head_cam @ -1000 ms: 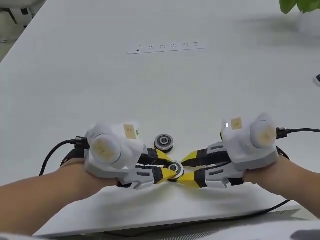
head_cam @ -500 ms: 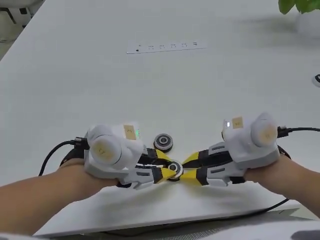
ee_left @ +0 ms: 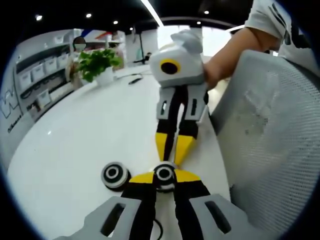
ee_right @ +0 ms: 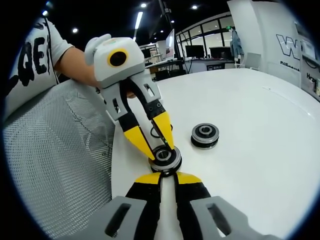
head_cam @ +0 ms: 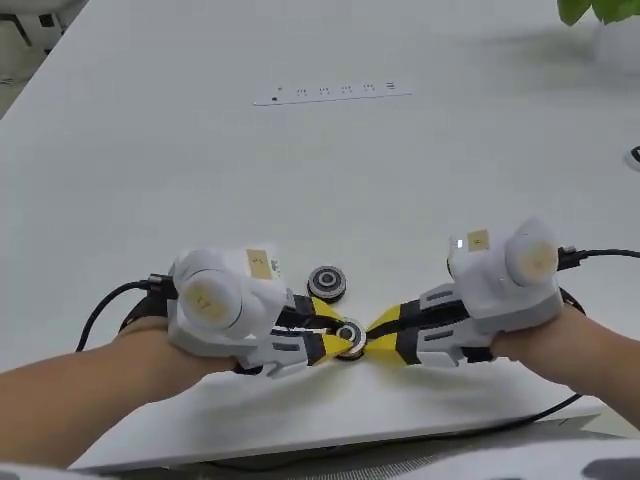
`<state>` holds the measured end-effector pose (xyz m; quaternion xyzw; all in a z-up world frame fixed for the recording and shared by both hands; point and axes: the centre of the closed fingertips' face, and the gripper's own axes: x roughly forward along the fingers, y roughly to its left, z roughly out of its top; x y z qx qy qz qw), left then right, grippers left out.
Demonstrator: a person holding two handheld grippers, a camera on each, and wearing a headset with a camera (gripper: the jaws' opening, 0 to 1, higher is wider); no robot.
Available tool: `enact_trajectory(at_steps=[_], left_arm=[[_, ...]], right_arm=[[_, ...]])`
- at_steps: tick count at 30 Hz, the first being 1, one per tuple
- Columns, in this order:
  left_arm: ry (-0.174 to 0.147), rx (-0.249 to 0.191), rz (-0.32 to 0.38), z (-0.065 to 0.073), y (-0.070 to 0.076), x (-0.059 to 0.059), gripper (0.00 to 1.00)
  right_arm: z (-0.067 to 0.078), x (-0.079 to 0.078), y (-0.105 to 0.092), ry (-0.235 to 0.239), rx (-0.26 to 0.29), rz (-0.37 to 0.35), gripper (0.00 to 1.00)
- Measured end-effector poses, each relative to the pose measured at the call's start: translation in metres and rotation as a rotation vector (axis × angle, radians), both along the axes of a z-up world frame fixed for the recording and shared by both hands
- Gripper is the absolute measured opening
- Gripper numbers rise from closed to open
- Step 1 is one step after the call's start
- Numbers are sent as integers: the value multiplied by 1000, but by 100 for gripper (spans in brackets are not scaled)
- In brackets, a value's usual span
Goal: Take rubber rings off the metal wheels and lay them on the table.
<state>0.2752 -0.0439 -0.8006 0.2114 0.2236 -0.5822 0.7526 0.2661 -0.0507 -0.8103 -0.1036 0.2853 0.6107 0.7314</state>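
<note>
Your left tongs (ee_left: 165,176) are clamped across a wheel (ee_right: 166,157) near the surface's (head_cam: 400,180) front edge. Your right tongs (ee_right: 165,178) are closed together, tips touching its rim. A second wheel (ee_right: 205,134) lies just beside.

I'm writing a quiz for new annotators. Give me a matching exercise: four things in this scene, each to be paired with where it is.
Things:
1 nearer wheel
2 farther wheel
3 power strip
4 plant

Places:
A far right corner
B lying free on the table
C clamped in the left gripper
D far middle of the table

Pairs: 1-C, 2-B, 3-D, 4-A
</note>
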Motion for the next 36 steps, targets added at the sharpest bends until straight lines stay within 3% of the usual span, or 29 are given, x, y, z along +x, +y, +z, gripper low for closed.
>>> enact_trajectory(at_steps=[15, 25, 32, 36], left_arm=[[0, 1, 16, 8, -3, -9, 13], [-5, 8, 16, 10, -3, -9, 13], [-10, 11, 17, 8, -3, -7, 13], [-9, 10, 17, 7, -3, -5, 13]], right_arm=[[-1, 4, -1, 75, 24, -58, 1], [-2, 7, -3, 171, 58, -137, 0], [7, 11, -5, 259, 142, -223, 0], [9, 7, -4, 274, 152, -236, 0]])
